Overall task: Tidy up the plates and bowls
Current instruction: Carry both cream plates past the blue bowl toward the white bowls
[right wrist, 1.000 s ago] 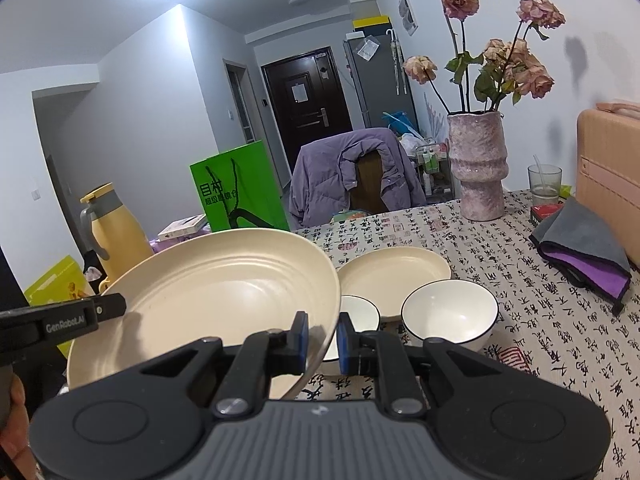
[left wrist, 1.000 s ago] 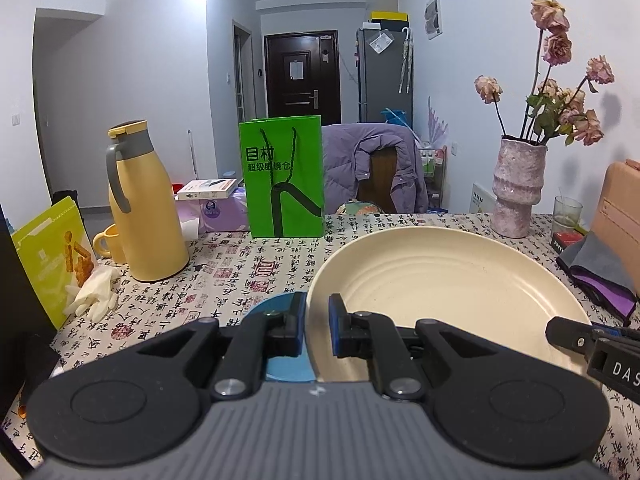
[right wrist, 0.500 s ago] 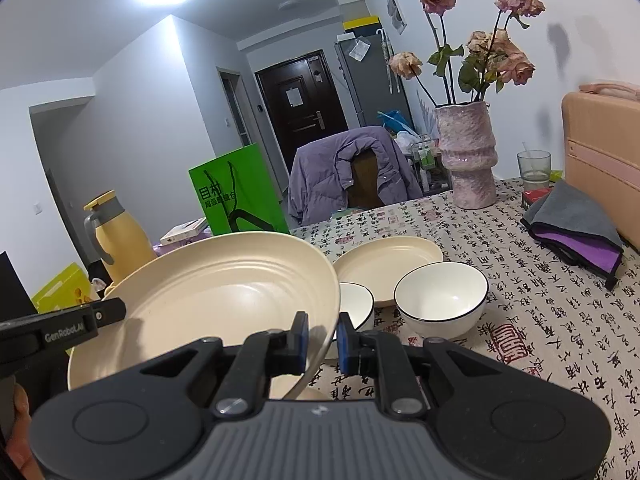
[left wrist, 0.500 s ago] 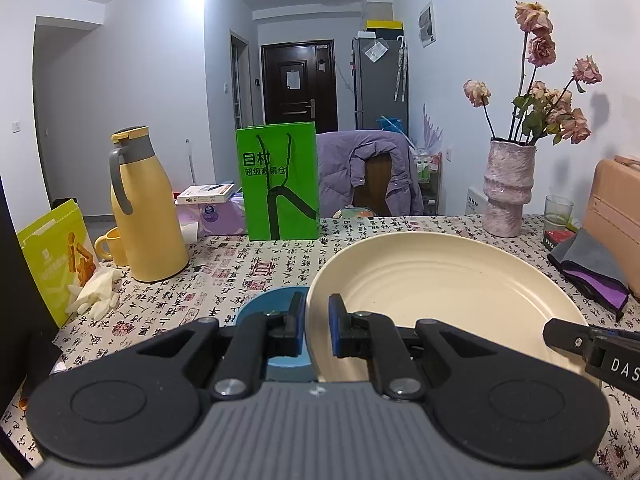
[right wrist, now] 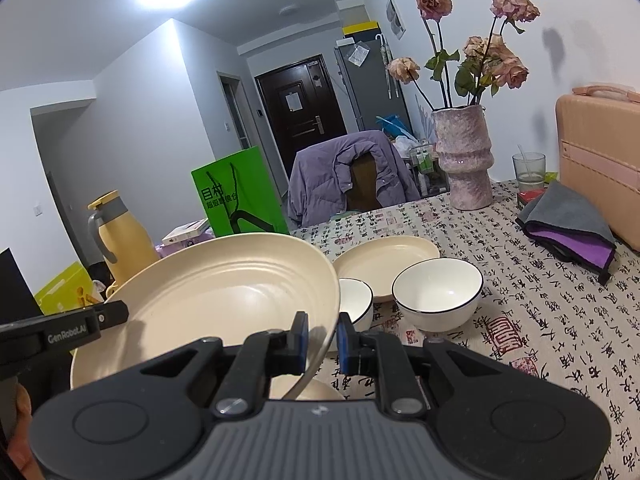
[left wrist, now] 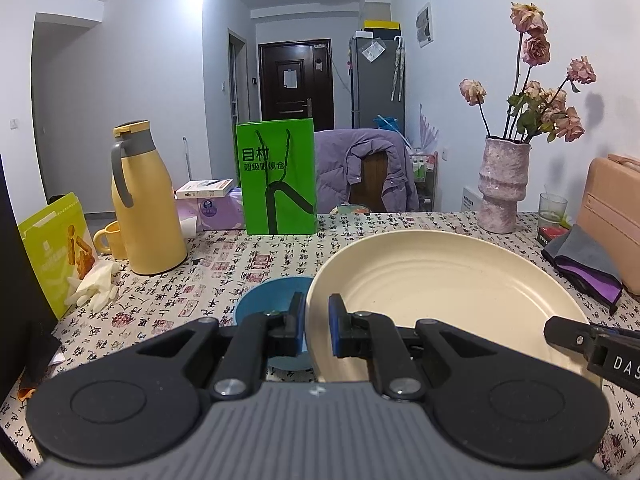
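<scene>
A large cream plate hangs above the table, gripped at opposite rims. My left gripper is shut on its left rim. My right gripper is shut on its right rim. A blue bowl sits on the table just under the plate's left edge. To the right of the plate stand a smaller cream plate, a white black-rimmed bowl and a second white bowl, partly hidden by the held plate. Another cream dish peeks out underneath.
A yellow thermos, a yellow cup, a green paper bag and white gloves stand on the left. A vase of dried roses, a glass, a grey-purple cloth and a pink case line the right.
Both grippers have shifted a little across the table with the plate between them, and more of the blue bowl shows under its left edge. Both grips are unchanged.
</scene>
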